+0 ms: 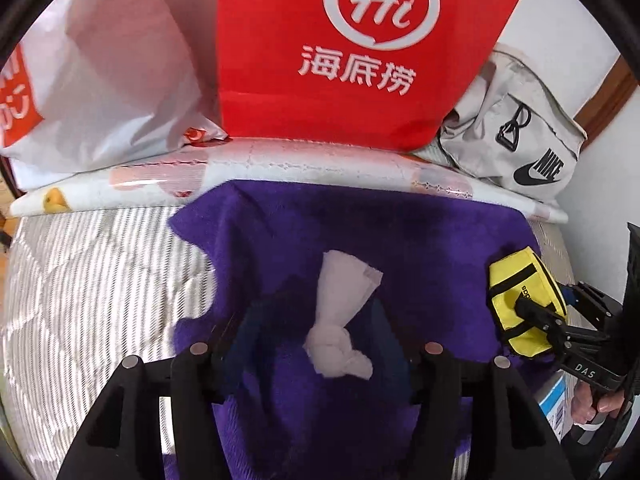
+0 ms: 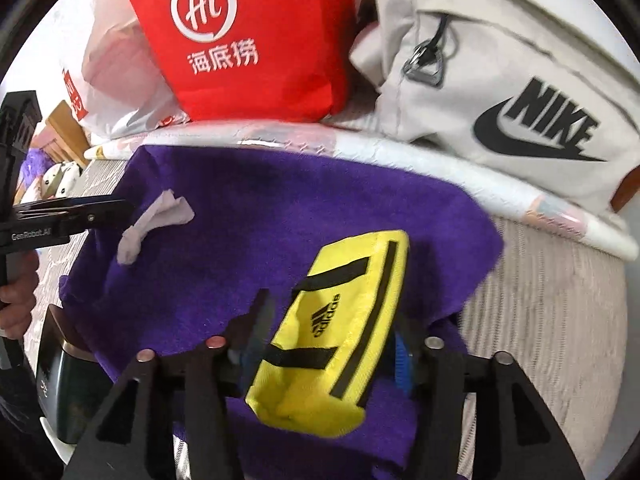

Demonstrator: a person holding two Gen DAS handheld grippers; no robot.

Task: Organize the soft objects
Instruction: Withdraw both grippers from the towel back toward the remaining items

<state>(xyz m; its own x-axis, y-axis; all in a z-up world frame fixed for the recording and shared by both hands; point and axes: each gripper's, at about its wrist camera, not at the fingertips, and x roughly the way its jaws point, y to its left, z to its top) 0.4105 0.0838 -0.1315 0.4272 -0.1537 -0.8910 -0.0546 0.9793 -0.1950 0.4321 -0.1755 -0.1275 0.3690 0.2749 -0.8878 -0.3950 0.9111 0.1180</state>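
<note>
A purple towel point(image 1: 360, 232) point(image 2: 280, 208) is spread over a striped mattress. On it lies a white knotted cloth point(image 1: 340, 320) point(image 2: 156, 220). My left gripper point(image 1: 320, 312) point(image 2: 120, 208) stands open, its fingers on either side of the cloth and clear of it. A yellow Adidas pouch point(image 1: 520, 280) point(image 2: 340, 280) with black stripes rests on the towel's right part. My right gripper point(image 2: 334, 312) point(image 1: 536, 316) is open around it, the pouch lying slantwise between the jaws.
A red bag with a white logo point(image 1: 360, 80) point(image 2: 248, 40), a white plastic bag point(image 1: 100, 80) and a grey Nike bag point(image 1: 520, 140) point(image 2: 500, 80) stand along the back on a folded floral sheet point(image 1: 280, 160). Bare striped mattress point(image 1: 100, 280) lies at left.
</note>
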